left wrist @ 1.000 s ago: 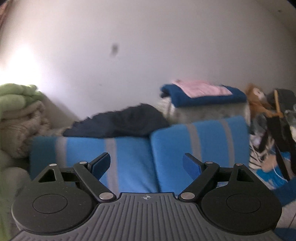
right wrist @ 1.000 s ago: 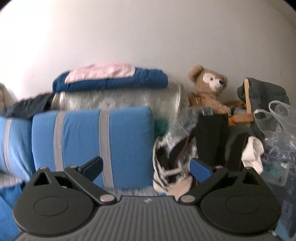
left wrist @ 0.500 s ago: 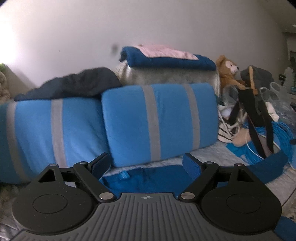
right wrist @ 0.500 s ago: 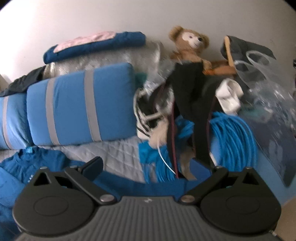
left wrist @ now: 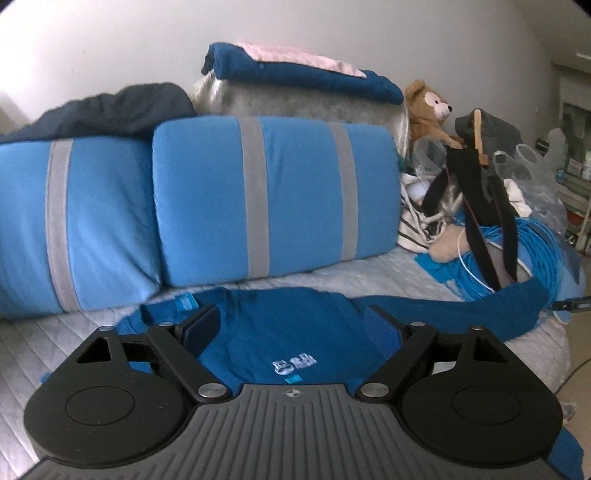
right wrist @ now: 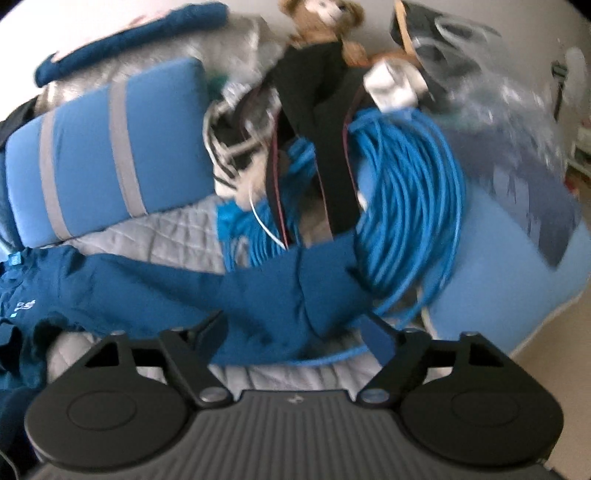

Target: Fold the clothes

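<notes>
**What the wrist views leave unclear**

The right wrist view is smeared by motion: the teddy bear [right wrist: 325,18] at the far top is cut off by the frame edge, and the plastic bags [right wrist: 491,85] to the right are streaks with nothing readable inside. The blue shirt [right wrist: 184,295] runs off the left edge, and its near hem is hidden behind the right gripper [right wrist: 295,328] body; whether the sleeve end touches the pads cannot be told. In the left wrist view, the left gripper [left wrist: 291,325] body covers the shirt's near part, and the small chest print [left wrist: 293,363] is too small to read. The shelves [left wrist: 576,184] at far right are cropped and unclear.
</notes>
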Available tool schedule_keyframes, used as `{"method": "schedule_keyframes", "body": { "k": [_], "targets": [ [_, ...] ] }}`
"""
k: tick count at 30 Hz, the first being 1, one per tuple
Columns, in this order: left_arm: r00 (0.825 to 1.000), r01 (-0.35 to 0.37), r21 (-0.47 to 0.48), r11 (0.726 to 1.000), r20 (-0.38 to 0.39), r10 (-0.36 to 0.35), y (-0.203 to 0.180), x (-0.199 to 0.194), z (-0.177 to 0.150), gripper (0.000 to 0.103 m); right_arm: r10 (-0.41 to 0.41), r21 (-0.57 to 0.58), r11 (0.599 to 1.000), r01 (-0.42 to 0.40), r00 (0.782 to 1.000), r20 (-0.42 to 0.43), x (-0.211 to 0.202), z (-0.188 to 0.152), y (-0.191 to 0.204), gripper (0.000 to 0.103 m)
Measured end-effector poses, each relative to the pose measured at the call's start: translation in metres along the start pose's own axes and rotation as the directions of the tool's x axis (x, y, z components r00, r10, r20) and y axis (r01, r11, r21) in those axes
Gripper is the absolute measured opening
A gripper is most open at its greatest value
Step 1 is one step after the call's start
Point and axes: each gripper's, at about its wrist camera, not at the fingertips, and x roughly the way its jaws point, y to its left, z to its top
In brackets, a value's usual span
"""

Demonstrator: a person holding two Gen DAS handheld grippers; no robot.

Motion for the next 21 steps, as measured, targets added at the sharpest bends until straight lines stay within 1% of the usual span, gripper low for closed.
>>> {"method": "schedule_keyframes", "body": {
  "k": [5, 6, 10, 11, 14, 15, 16, 18, 21],
  "targets": [
    [0.999, 0.012, -0.003, 1.0, -0.034, -0.012, -0.005, 0.01, -0.009, 0.086, -0.021, 0.08, 0.996, 0.024, 0.999, -0.036, 0.023, -0.01, -0.003, 0.064],
    [0.999, 0.013, -0.004, 1.0, -0.04, -0.013, -0.005, 0.012, -0.01, 0.086, -0.031, 0.097, 0.995, 0.035, 0.999, -0.043, 0.028, -0.012, -0.003, 0.059],
    [0.999, 0.017, -0.012, 1.0, -0.05, -0.018, -0.007, 0.018, -0.011, 0.086, -0.047, 0.196, 0.979, 0.06, 0.997, -0.066, 0.046, -0.015, -0.007, 0.045],
    [0.999, 0.019, -0.014, 1.0, -0.051, -0.02, -0.007, 0.02, -0.012, 0.086, -0.054, 0.212, 0.975, 0.067, 0.996, -0.07, 0.05, -0.015, -0.007, 0.044],
    [0.998, 0.024, -0.02, 1.0, -0.053, -0.025, -0.008, 0.023, -0.015, 0.086, -0.07, 0.239, 0.967, 0.085, 0.995, -0.071, 0.06, -0.017, -0.006, 0.04],
    [0.998, 0.026, -0.024, 0.999, -0.055, -0.027, -0.008, 0.025, -0.016, 0.086, -0.072, 0.255, 0.963, 0.088, 0.995, -0.073, 0.063, -0.017, -0.006, 0.037],
    [0.998, 0.028, -0.028, 0.999, -0.057, -0.03, -0.008, 0.026, -0.017, 0.086, -0.073, 0.268, 0.959, 0.089, 0.995, -0.069, 0.064, -0.017, -0.006, 0.03],
    [0.997, 0.033, -0.036, 0.999, -0.062, -0.035, -0.008, 0.029, -0.019, 0.086, -0.079, 0.287, 0.953, 0.093, 0.995, -0.057, 0.066, -0.018, -0.006, 0.022],
    [0.997, 0.041, -0.056, 0.998, -0.064, -0.044, -0.006, 0.033, -0.024, 0.086, -0.077, 0.289, 0.954, 0.085, 0.996, -0.039, 0.065, -0.017, -0.004, 0.019]
  ]
}}
